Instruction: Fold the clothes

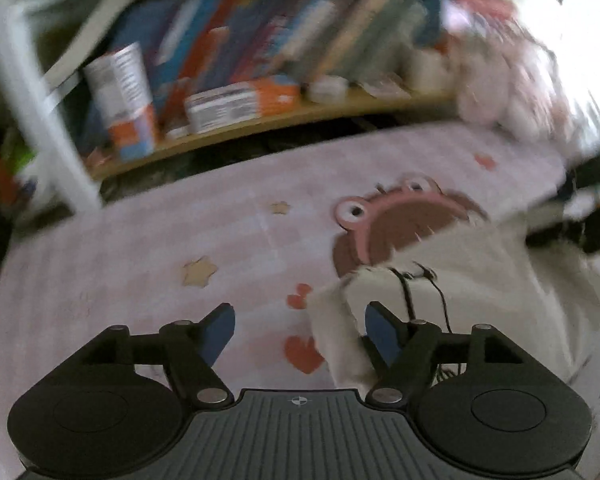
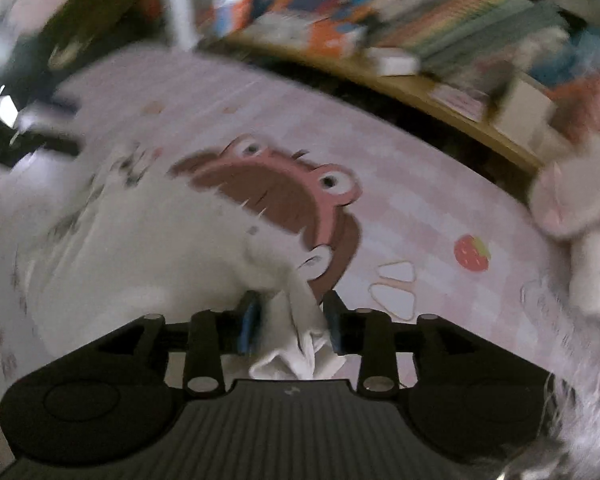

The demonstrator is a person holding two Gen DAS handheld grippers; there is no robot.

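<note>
While my left tongs point(image 1: 300, 330) gape wide beside a corner of the white printed cotton garment point(image 1: 480, 280), my right tongs point(image 2: 290, 322) stand slightly parted around its bunched edge, apparently laying it on the pink cartoon-print bed sheet point(image 1: 140, 240).

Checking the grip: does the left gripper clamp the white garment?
No: the left gripper is open, the white garment loose between its fingers.
</note>
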